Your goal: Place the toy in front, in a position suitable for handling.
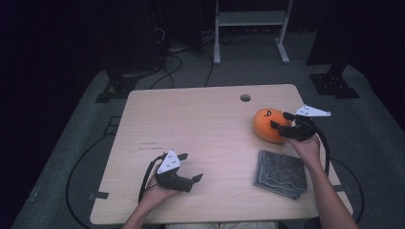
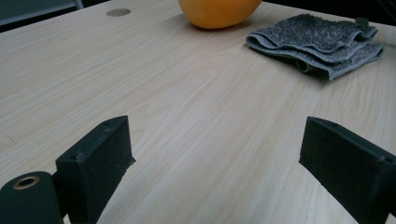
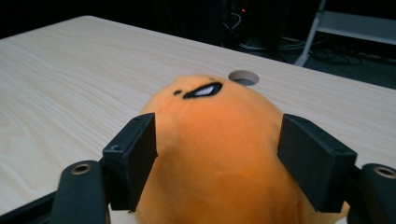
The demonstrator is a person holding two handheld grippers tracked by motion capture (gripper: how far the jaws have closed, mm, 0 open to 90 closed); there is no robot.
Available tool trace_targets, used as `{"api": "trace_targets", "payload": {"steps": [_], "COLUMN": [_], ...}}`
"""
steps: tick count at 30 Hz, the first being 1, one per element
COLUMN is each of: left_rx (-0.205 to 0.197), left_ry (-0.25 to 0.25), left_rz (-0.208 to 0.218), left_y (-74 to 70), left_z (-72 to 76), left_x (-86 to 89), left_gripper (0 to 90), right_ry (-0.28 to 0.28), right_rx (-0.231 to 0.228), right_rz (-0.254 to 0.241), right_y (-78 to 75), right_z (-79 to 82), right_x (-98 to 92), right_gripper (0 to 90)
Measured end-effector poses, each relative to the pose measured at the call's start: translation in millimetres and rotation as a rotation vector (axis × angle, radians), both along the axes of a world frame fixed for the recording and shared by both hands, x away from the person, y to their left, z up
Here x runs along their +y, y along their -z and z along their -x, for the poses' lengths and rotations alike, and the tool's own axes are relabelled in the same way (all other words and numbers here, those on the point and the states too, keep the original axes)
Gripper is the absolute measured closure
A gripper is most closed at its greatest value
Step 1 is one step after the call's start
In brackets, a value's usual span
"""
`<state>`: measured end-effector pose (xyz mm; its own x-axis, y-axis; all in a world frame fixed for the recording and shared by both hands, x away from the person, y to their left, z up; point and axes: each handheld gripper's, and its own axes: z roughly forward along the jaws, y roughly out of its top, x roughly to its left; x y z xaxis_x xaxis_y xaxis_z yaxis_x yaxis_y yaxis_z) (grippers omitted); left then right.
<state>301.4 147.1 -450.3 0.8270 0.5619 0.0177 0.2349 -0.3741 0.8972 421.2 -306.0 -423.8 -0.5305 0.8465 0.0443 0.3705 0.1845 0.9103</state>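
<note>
An orange plush toy (image 1: 265,126) with a small stitched face lies on the right side of the light wooden table (image 1: 191,119). My right gripper (image 1: 281,120) reaches it from the right, and its two black jaws press into the toy's sides (image 3: 215,140); the toy rests on the table. A folded grey towel (image 1: 281,173) lies just in front of the toy. My left gripper (image 1: 191,167) hovers low near the front left of the table, open with nothing between its jaws (image 2: 215,140). From there the towel (image 2: 317,39) and the toy (image 2: 219,11) show farther off.
A round cable hole (image 1: 245,98) sits near the table's far edge, behind the toy. Bare wood stretches across the middle and left of the table. Beyond the table are dark floor, cables and a white frame (image 1: 250,28).
</note>
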Motion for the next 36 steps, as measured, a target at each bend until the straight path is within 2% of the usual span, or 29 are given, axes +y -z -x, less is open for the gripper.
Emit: {"api": "trace_targets", "payload": {"steps": [4, 7, 14, 18, 26, 31, 36], "left_rx": [0.003, 0.001, -0.001, 0.0, -0.006, -0.008, -0.012], "left_ry": [0.001, 0.001, 0.001, -0.001, -0.013, -0.01, -0.017], "left_rz": [-0.003, -0.001, 0.001, 0.003, 0.017, 0.017, 0.024], "left_y": [0.2, 0.1, -0.1, -0.1, -1.3, -1.5, -2.3], "left_z": [-0.2, -0.1, 0.3, 0.0, -0.2, -0.1, 0.0], "left_x": [0.1, 0.1, 0.1, 0.4, 2.1, 1.5, 2.2], "left_gripper": [8.5, 8.5, 8.5, 8.5, 8.5, 8.5, 8.5], "right_ry": [0.02, 0.008, 0.006, 0.008, 0.003, -0.036, -0.11], "right_rx": [0.004, 0.016, 0.033, 0.03, -0.006, -0.033, -0.061], "right_rz": [0.014, 0.035, 0.06, 0.061, 0.028, 0.01, 0.002], "right_y": [4.8, 6.8, 8.5, 6.2, -3.7, -13.9, -25.9], "right_z": [-3.4, -3.5, -2.5, -0.8, 7.1, 17.1, 31.4], "right_x": [0.1, 3.0, 7.1, 7.2, 7.8, 14.0, 27.1], "right_gripper": [35.7, 43.3, 68.0, 77.3, 82.9, 83.0, 82.9]}}
